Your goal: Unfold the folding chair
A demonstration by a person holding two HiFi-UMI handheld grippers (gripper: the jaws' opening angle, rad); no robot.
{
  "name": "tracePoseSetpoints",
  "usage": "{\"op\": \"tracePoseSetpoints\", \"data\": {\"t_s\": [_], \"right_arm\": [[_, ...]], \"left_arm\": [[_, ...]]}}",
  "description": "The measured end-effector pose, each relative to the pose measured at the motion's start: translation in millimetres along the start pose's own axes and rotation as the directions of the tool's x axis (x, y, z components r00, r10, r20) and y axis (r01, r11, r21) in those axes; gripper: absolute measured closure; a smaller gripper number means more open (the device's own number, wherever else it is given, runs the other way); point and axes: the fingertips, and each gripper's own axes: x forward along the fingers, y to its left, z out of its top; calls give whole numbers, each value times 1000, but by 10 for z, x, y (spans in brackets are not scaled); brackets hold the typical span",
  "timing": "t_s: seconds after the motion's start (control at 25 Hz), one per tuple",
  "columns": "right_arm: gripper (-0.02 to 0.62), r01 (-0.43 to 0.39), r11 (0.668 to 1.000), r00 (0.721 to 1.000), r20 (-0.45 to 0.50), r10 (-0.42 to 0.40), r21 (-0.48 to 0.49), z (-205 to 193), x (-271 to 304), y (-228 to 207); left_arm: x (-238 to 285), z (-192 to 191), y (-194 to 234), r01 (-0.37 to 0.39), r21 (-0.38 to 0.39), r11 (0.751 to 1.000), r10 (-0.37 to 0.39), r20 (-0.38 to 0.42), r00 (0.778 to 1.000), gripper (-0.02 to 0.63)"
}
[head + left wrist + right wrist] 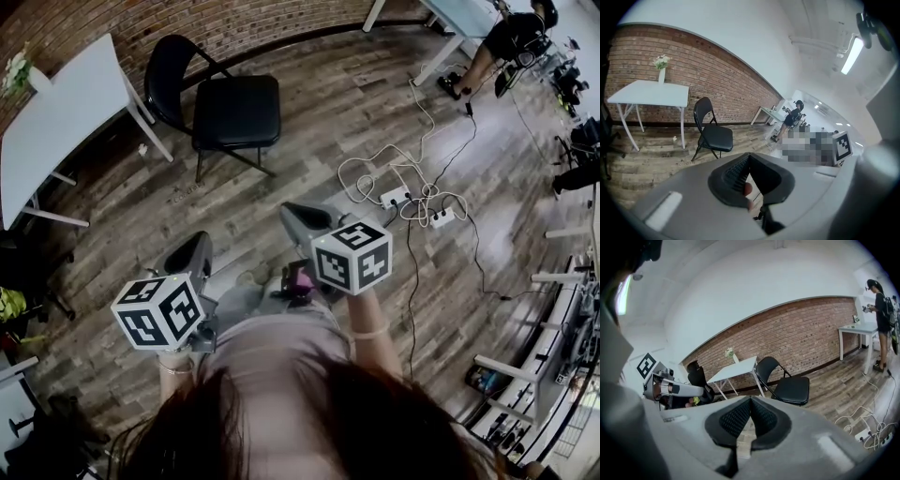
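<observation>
Folding chair unfolded, vase holding flowers

A white counter stands against the brick wall, with a vase of flowers at its wall side. Two power strips with tangled white cables lie on the plank floor. A person stands beside a second table.
</observation>
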Motion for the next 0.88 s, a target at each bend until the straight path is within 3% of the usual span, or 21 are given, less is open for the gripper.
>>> {"op": "tracePoseSetpoints", "data": {"t_s": [0.32, 0.88], "right_arm": [[603, -27, 1000, 999, 32, 27, -14, 152, -44, 166], [603, -3, 1000, 997, 73, 5, -25, 298, -174, 125]], "left_arm": [[-80, 86, -48, 16, 19, 1000, -16, 16, 1000, 609], [-81, 119, -59, 18, 66, 998, -17, -5, 1000, 609]]}}
